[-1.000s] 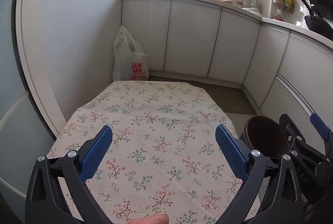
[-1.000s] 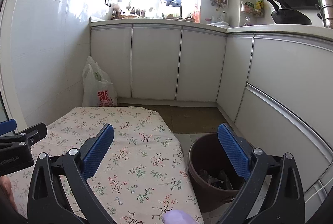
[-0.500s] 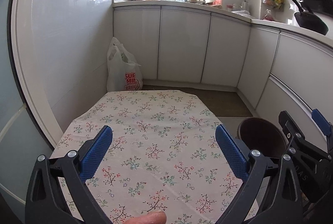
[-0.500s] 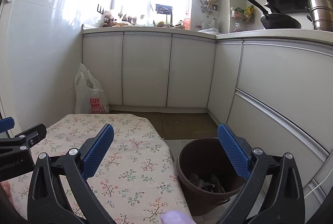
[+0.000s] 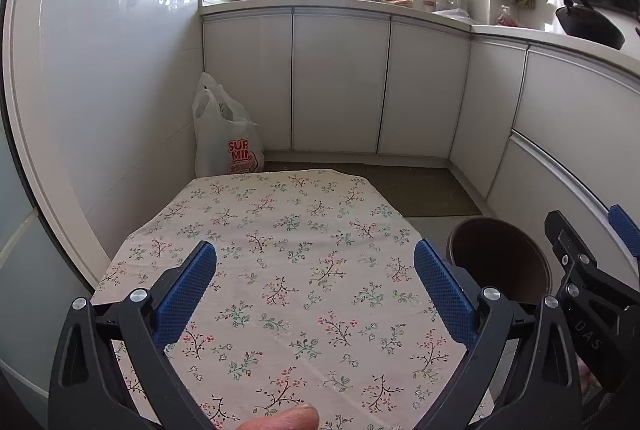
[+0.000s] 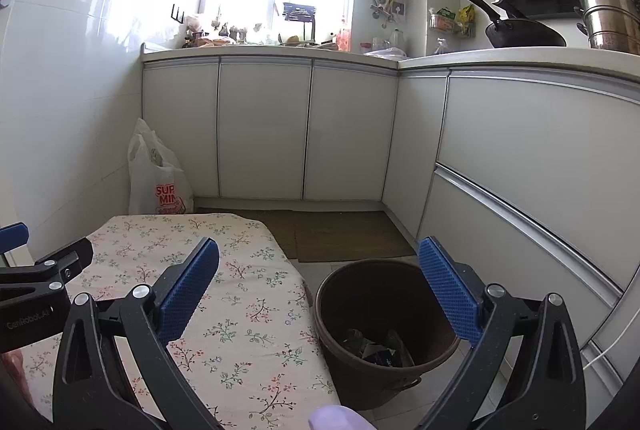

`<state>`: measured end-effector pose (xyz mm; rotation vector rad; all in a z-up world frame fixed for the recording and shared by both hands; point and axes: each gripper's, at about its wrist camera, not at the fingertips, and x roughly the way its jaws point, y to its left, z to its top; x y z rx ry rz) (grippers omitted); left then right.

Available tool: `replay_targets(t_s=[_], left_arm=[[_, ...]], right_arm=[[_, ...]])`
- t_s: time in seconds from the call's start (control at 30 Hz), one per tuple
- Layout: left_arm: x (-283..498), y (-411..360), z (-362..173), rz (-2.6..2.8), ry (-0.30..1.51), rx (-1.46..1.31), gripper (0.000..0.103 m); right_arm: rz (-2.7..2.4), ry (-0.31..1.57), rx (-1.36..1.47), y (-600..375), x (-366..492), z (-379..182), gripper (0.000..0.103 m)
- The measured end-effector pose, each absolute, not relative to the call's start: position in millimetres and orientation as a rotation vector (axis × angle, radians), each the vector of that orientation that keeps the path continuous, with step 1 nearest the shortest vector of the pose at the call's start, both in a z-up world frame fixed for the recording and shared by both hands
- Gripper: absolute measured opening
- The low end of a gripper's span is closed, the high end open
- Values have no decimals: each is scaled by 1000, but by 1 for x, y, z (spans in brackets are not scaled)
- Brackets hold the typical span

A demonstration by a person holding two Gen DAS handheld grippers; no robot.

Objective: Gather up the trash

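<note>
You are holding the left gripper [image 5: 314, 284] with its blue-padded fingers [image 5: 185, 290] spread wide and nothing between them, and it is hovering over the floral tablecloth [image 5: 288, 250] that is covering the table straight ahead of it. Off to its right side, beyond the cloth's edge, the brown trash bin [image 5: 500, 258] is standing on the floor, and the right gripper is showing past the bin at the frame's edge. Ahead of the left gripper and slightly left, past the far end of the cloth, a white plastic bag [image 5: 224, 138] with red lettering is leaning in the corner against the white cabinets [image 5: 340, 78].

You are holding the right gripper [image 6: 318, 288] just as wide apart, its fingers [image 6: 448, 288] gripping nothing. It is sitting over the table's right edge, so its left finger is lying over the cloth while its right finger is overlapping the bin's rim. The trash bin [image 6: 384, 330] is standing directly ahead and below this gripper, touching or just beside the table's side, and dark crumpled trash [image 6: 376, 346] is lying at its bottom. A black pan [image 6: 516, 30] and a steel pot [image 6: 612, 18] are sitting on the counter [image 6: 480, 60] far ahead to the upper right.
</note>
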<state>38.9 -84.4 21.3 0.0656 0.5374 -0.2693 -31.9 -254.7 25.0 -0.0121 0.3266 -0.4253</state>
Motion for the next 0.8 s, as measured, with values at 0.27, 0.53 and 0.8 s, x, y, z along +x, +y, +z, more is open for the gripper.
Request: replay_targets(t_s=[0.27, 0.53, 0.8], left_arm=[[41, -99, 16, -274, 545, 95, 96], [40, -108, 9, -282, 560, 109, 96], [45, -108, 4, -286, 594, 97, 96]], right_arm=[[-439, 348, -9, -264, -31, 21, 96], [-448, 388, -7, -271, -27, 15, 96], [-451, 438, -15, -273, -22, 8, 96]])
